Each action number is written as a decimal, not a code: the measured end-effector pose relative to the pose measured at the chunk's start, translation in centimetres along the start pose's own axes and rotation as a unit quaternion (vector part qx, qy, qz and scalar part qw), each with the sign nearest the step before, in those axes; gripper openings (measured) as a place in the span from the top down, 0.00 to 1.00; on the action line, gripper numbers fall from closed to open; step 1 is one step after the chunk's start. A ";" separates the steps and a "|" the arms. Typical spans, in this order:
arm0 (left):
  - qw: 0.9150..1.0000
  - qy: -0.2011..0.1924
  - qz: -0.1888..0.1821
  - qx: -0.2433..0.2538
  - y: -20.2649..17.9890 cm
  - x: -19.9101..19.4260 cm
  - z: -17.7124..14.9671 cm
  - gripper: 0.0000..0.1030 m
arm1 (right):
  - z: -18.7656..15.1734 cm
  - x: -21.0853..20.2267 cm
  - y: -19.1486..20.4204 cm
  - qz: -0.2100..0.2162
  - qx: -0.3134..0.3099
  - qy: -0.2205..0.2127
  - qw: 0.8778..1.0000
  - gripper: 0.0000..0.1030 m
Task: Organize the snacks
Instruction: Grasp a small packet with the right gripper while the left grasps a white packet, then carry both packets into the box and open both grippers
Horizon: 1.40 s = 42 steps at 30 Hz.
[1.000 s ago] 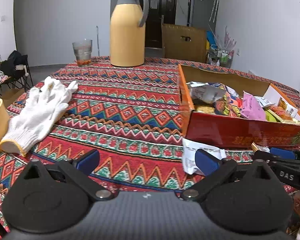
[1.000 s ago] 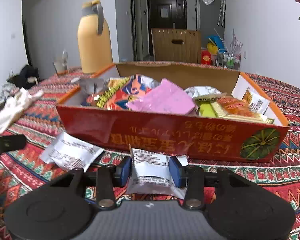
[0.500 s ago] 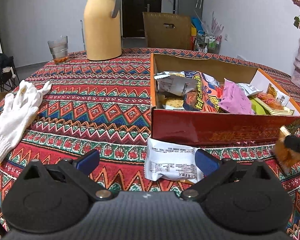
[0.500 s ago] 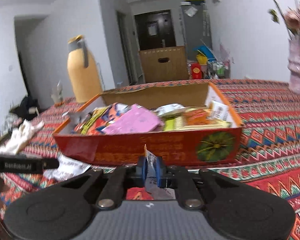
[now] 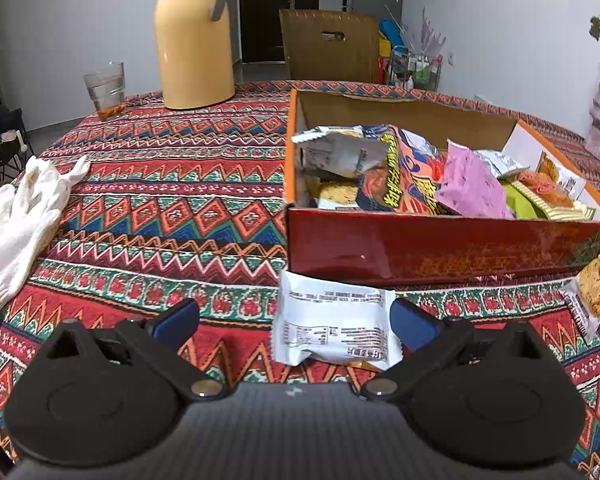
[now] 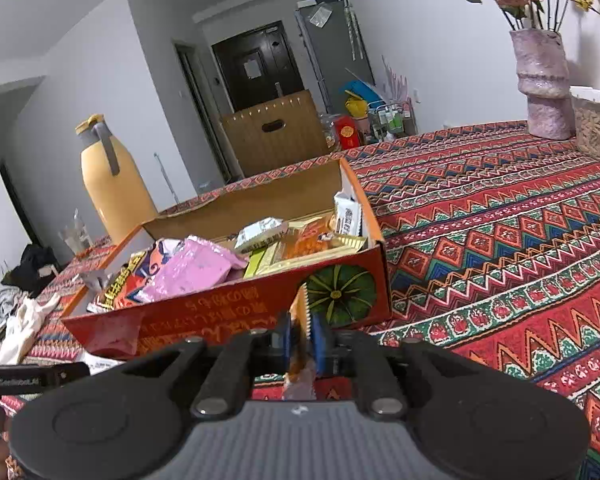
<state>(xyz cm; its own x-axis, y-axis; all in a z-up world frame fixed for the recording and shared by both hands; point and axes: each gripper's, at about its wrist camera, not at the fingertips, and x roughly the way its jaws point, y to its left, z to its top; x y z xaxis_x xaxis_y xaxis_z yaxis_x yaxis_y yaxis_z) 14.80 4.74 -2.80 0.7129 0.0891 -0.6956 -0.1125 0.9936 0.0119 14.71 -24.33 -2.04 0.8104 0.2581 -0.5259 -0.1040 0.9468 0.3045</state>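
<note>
Left gripper (image 5: 294, 320): jaws spread around a white printed snack packet (image 5: 334, 330) lying on the patterned surface (image 5: 172, 200).
Right gripper (image 6: 300, 334): jaws opening, an orange-edged snack packet (image 6: 300, 308) pinched between them before the red cardboard box (image 6: 228, 312).

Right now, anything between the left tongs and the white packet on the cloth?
Nothing visible. The white packet lies flat on the tablecloth between the open pads of the left tongs, nearer the right pad. The red box stands just beyond it, not in the path.
</note>
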 end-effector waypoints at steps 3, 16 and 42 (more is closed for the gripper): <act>1.000 0.006 0.004 0.005 -0.3 0.6 0.0 0.00 | -0.2 0.7 0.5 0.000 -0.010 0.013 1.000 0.84; 0.999 0.033 -0.016 0.016 -1.3 2.7 0.0 0.00 | -1.6 1.7 1.7 -0.007 -0.049 0.004 0.999 0.88; 0.999 -0.012 -0.036 0.008 -1.2 -2.0 -1.6 0.46 | -1.7 -1.0 2.5 0.014 -0.064 -0.033 0.997 0.89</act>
<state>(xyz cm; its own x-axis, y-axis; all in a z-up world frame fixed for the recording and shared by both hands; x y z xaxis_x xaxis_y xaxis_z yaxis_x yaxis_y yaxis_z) 12.45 3.28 -2.58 0.7353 0.0197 -0.6774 -0.0496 0.9985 -0.0248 12.69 -21.87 -2.08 0.8415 0.2765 -0.4641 -0.1968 0.9570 0.2133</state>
